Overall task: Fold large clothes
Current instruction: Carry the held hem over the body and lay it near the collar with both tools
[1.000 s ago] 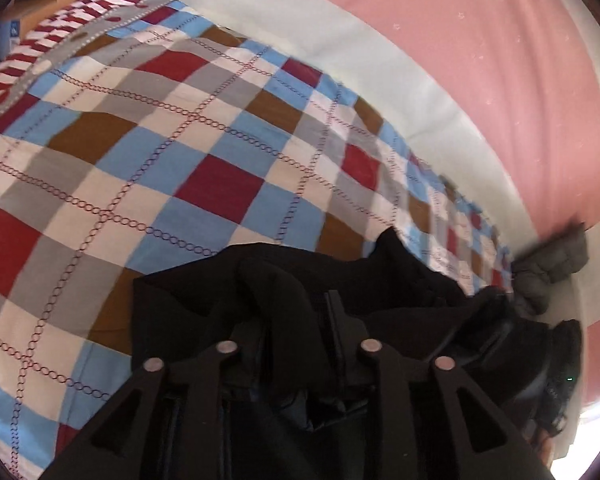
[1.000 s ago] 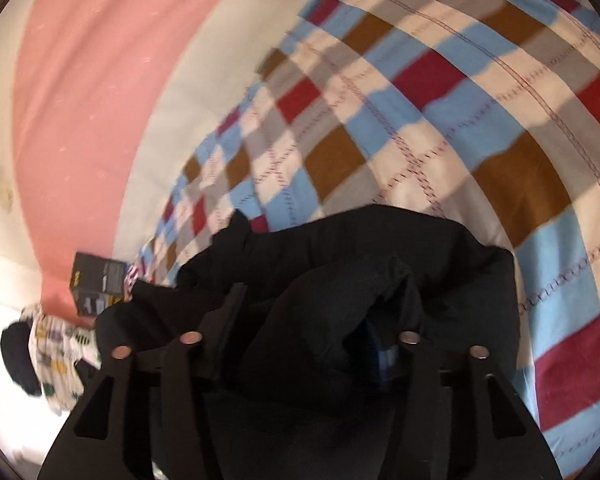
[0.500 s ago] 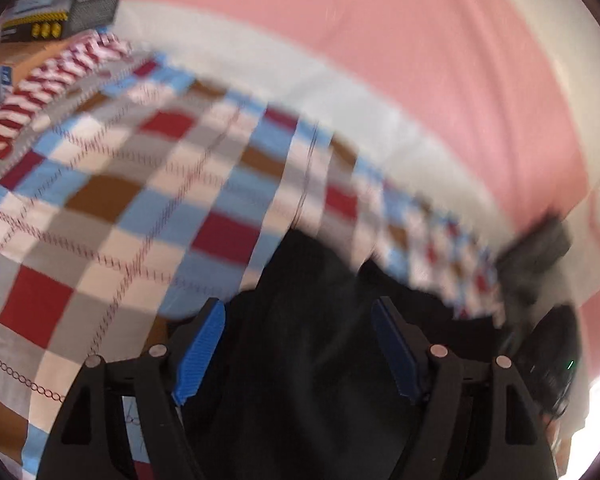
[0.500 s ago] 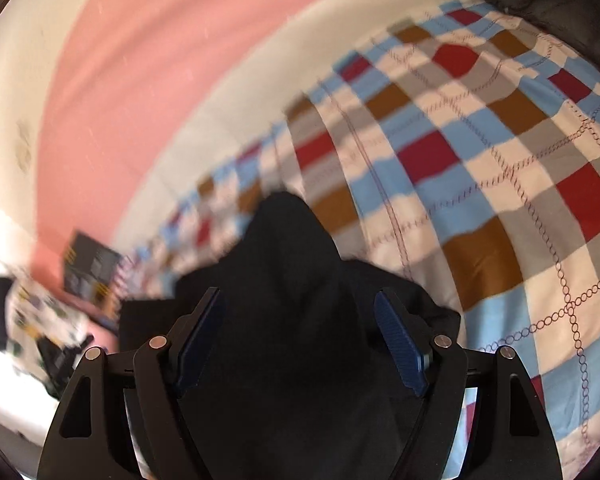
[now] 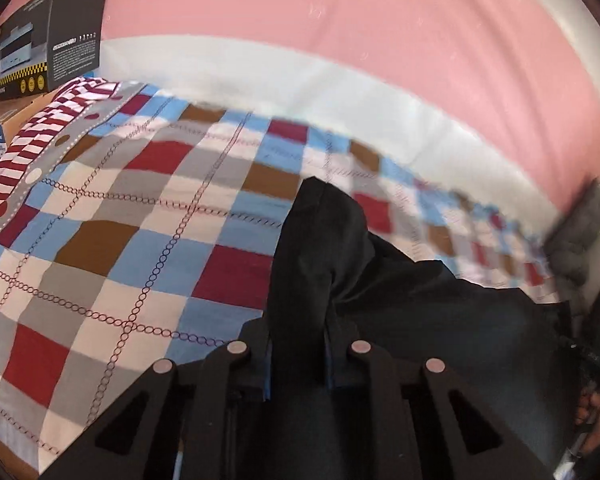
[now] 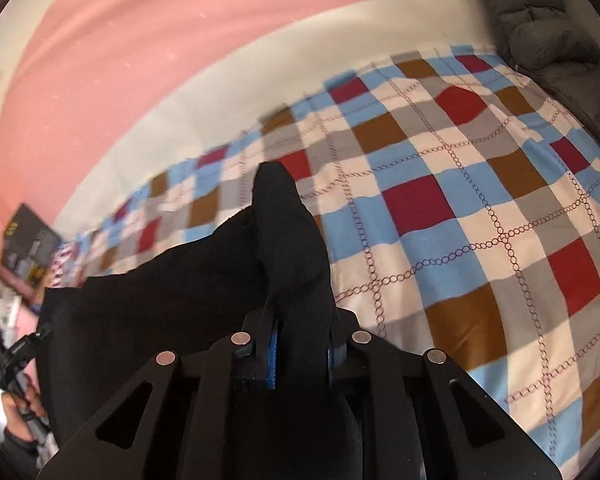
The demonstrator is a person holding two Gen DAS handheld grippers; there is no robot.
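Note:
A black garment [image 5: 420, 312] lies on a checked bedspread [image 5: 140, 248]. In the left wrist view my left gripper [image 5: 298, 360] is shut on a bunched fold of the garment, which sticks up between the fingers. In the right wrist view my right gripper [image 6: 300, 356] is shut on another fold of the same garment [image 6: 160, 300], which rises in a peak above the blue pads. The cloth stretches from each gripper toward the other. Most of both fingers is hidden by fabric.
The checked bedspread [image 6: 480, 220] lies below a pink and white wall [image 5: 340, 40]. A dark box [image 5: 48, 36] and a striped cloth [image 5: 40, 136] sit at the far left corner. A grey padded garment [image 6: 548, 40] lies at the bed's far right.
Both grippers were shut on the garment, opened half a second ago, and are now shut on new folds of it. The cloth now stands up in peaks between the fingers.

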